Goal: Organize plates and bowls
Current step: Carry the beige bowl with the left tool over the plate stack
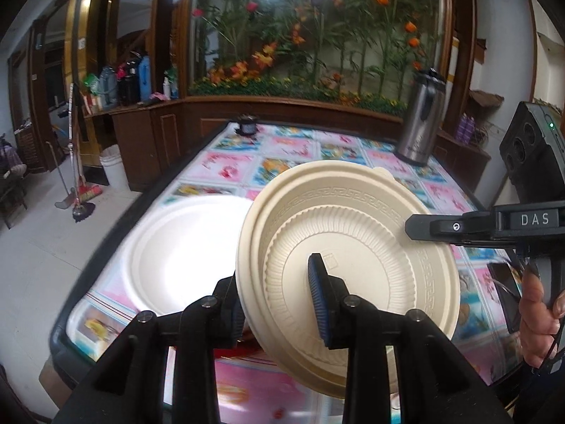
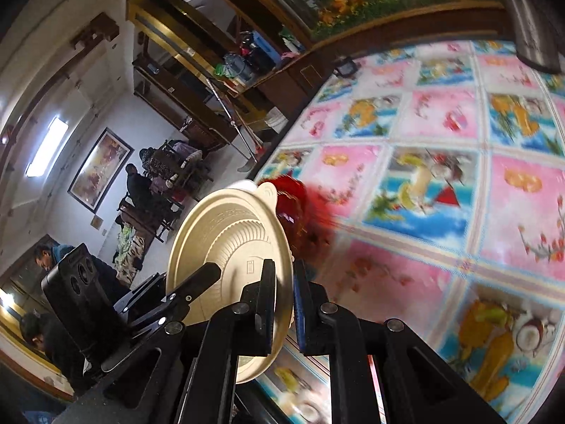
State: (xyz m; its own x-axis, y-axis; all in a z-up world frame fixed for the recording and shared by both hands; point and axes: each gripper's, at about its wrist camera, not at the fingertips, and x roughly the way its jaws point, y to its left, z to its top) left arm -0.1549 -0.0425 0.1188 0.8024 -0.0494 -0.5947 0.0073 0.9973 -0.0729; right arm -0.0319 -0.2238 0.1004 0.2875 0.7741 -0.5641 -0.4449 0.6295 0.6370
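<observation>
A: Where's the beige plate (image 1: 348,243)?
B: Tilted above the table (image 1: 226,162), both grippers clamped on its rim: left (image 1: 279,300), right (image 2: 284,304).
A: Advice?
B: I'd level it, then lower onto the white plate (image 1: 183,251).

Left tool (image 1: 279,304) and right tool (image 2: 284,304) both closed, pads clamping opposite edges of one tilted plate (image 1: 348,247); bare right hand (image 1: 538,321) wraps right tool's handle.
</observation>
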